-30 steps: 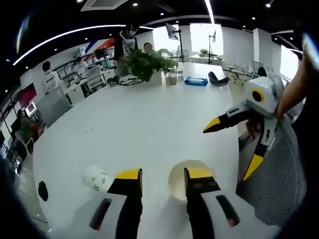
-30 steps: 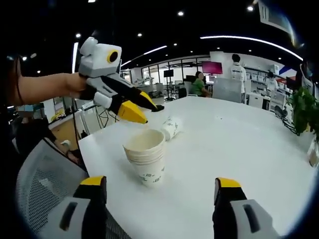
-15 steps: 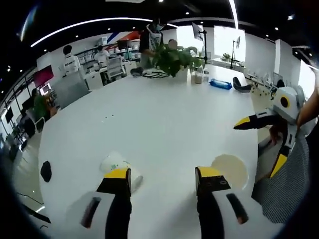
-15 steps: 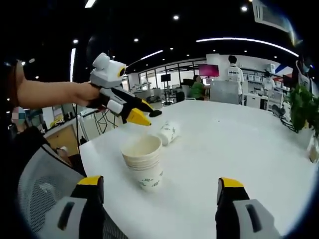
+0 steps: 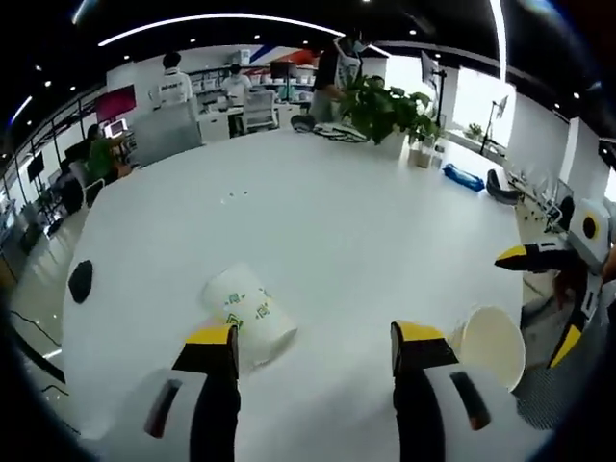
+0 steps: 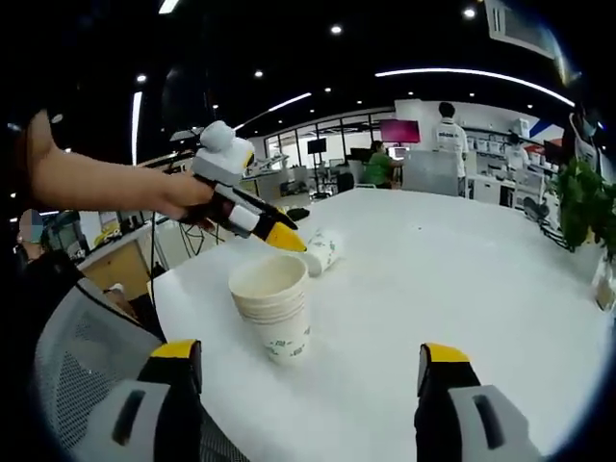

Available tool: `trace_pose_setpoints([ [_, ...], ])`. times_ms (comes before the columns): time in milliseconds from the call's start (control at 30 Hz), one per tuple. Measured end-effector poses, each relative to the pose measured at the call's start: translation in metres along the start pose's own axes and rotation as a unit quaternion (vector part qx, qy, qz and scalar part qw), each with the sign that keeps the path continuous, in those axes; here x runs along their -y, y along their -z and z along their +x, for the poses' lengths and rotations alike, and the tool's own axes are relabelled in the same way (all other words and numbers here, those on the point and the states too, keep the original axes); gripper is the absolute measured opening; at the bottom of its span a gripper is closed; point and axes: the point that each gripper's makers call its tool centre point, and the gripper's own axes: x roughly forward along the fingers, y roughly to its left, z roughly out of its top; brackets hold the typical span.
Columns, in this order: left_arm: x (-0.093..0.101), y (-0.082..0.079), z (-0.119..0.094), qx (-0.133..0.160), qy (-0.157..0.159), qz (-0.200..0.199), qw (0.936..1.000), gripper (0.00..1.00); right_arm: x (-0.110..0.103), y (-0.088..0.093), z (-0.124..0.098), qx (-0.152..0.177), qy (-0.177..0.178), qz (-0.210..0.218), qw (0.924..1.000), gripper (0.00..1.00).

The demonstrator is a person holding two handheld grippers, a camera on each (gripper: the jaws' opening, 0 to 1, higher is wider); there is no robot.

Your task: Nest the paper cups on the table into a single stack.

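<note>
Loose cup (image 5: 247, 316) lying on side on table (image 5: 337, 221), mouth toward us, just ahead of left tool (image 5: 313, 346), jaws apart. Stack (image 6: 273, 305) upright nearby. Right tool (image 6: 312, 366) wide open, farther off. We'd grab with left.

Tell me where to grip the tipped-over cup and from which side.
The cup lies on its side, open end toward the left gripper. Grip its wall near the rim, jaws straddling it from above. The open jaws already frame it, and its round side would probably roll under a sideways push.
</note>
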Motion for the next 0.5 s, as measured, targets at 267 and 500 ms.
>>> trace_pose_setpoints([
  [267, -0.020, 0.007, 0.019, -0.003, -0.049, -0.032, 0.9983, 0.60, 0.003, 0.002, 0.000, -0.003, 0.004, 0.006, 1.0000, 0.92],
  [500, -0.029, 0.013, 0.034, -0.014, -0.065, -0.064, 0.9958, 0.57, 0.004, 0.002, 0.000, -0.004, 0.005, 0.009, 0.9999, 0.92],
])
